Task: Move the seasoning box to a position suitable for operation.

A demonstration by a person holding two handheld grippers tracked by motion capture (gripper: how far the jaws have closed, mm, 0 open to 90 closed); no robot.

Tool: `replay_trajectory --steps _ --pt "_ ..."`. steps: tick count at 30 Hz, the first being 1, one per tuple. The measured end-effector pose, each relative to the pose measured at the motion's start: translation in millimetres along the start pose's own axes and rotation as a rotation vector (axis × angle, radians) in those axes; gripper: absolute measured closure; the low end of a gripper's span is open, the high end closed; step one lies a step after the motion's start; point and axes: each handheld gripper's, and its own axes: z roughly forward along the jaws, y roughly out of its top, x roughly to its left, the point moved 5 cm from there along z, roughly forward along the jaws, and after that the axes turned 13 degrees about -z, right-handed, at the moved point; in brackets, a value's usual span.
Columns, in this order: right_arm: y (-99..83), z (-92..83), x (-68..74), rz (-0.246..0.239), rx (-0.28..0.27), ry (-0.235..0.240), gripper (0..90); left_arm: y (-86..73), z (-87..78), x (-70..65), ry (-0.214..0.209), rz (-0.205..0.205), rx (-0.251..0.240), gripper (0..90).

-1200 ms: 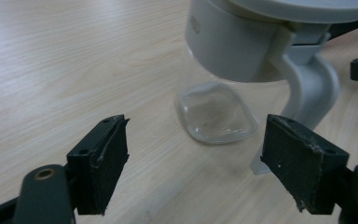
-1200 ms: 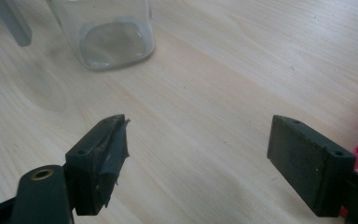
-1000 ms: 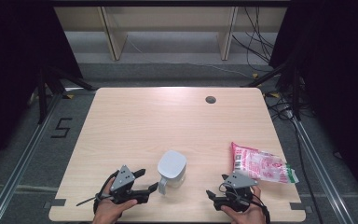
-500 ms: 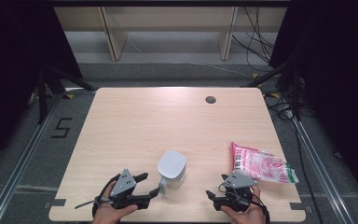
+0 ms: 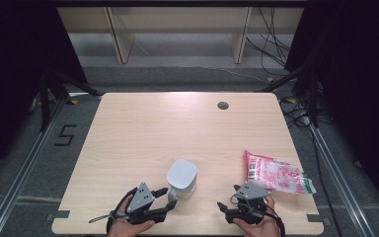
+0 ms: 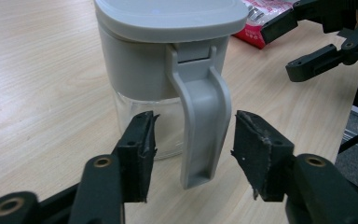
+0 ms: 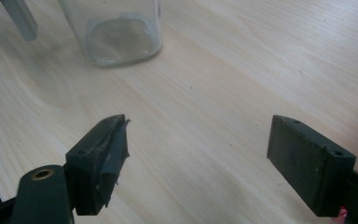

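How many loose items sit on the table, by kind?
Clear glass jug with grey plastic lid and handle: 1
Pink-and-white printed plastic snack packet: 1
Total: 2

Left tool [image 6: 191, 151] closing around jug handle [image 6: 203, 121], untouched.

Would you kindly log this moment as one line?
left gripper: closing around jug handle, not gripping | right gripper: open | pink packet: untouched

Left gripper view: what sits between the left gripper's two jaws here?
The grey handle of the lidded pitcher hangs between the left gripper jaws, which have just been closing. A gap remains on each side, so the pads do not press it yet.
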Motion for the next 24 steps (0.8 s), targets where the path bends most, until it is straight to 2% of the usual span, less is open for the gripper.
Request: replay_trajectory --steps 1,2,3,4,5,8,10,11,14,16,17,18,19,20,21,23,24 --pt "0.3 -0.3 -0.5 -0.013 0.006 0.009 21.1 0.0 2.2 -0.6 -0.002 0.005 -0.010 49.6" --pt "0.0 -0.2 -0.8 -0.013 0.002 -0.010 21.0 -0.4 2.6 0.0 0.014 0.020 0.003 52.9" --pt "0.0 0.1 0.6 -0.001 0.005 -0.002 21.0 -1.1 7.1 -2.1 -0.008 0.011 -0.001 55.2" --pt "0.0 0.1 0.6 -0.001 0.005 -0.002 21.0 -1.1 7.1 -2.1 -0.008 0.011 -0.001 58.4" --pt "0.0 0.5 1.5 0.004 0.008 0.000 20.9 -1.3 6.8 -0.6 0.009 0.039 0.012 61.5" --pt "0.0 0.1 0.7 -0.006 0.010 0.003 20.9 -2.6 9.8 -3.3 -0.004 0.038 0.016 66.9" --pt "0.2 0.5 0.7 -0.006 0.008 0.005 20.9 -2.9 11.9 -3.8 -0.014 0.038 0.014 67.6" --pt "0.1 1.3 0.0 -0.017 0.005 0.002 20.9 -2.7 11.9 -1.1 -0.010 0.057 0.028 67.8" --pt "0.0 1.6 0.4 -0.021 0.006 0.004 20.9 -0.1 15.3 3.1 -0.012 0.034 -0.010 67.8" --pt "0.1 1.6 -0.7 -0.033 0.004 -0.005 20.9 0.6 14.6 5.7 -0.002 0.047 0.007 67.8" --pt "-0.2 1.8 0.5 -0.021 0.014 0.011 20.9 1.8 17.3 6.1 -0.007 0.031 -0.011 67.8" --pt "-0.2 1.8 0.5 -0.021 0.014 0.011 20.9 3.1 17.3 8.6 0.006 0.051 0.000 67.8" --pt "-0.2 1.3 1.0 -0.018 0.018 0.010 20.8 4.1 19.0 9.3 0.010 0.045 -0.005 67.8" --pt "-0.2 0.7 3.2 0.005 0.025 0.013 20.9 5.4 21.0 10.2 0.005 0.044 -0.010 67.8" --pt "-0.1 1.9 0.7 -0.020 0.012 -0.002 20.9 6.4 22.1 11.9 0.012 0.043 -0.007 67.9" --pt "-0.2 1.9 -0.7 -0.037 0.011 -0.002 20.9 8.9 25.2 15.2 0.014 0.043 -0.008 68.0" --pt "0.0 1.5 0.2 -0.026 0.015 0.002 20.9 9.7 26.8 16.0 0.017 0.036 -0.011 68.1"
